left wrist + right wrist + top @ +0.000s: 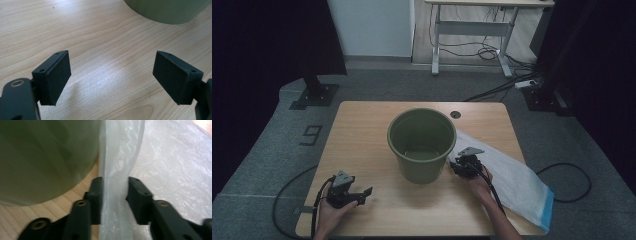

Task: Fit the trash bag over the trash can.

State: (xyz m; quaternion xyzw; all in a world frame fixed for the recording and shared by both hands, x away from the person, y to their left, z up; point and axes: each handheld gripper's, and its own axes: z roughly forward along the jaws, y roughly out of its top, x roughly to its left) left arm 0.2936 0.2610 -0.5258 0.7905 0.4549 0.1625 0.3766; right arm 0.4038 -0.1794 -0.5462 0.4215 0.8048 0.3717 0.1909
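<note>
A green plastic bucket point(422, 145) stands upright and empty in the middle of the wooden table point(362, 125). A translucent white plastic bag point(512, 175) with a blue end lies flat to its right. My right gripper point(460, 167) is just right of the bucket's base. In the right gripper view a raised fold of the bag point(115, 165) runs up between the jaws, and my right gripper point(115, 187) is shut on it, close beside the bucket wall point(45, 157). My left gripper point(364, 196) rests open at the front left, and its jaws point(111, 75) hold nothing above bare wood.
A round cable hole point(455, 114) sits in the table behind the bucket. The bucket's base point(167, 10) is ahead of the left gripper. Cables trail from both grippers off the table's front. Dark stands and another desk point(472, 30) are on the floor beyond.
</note>
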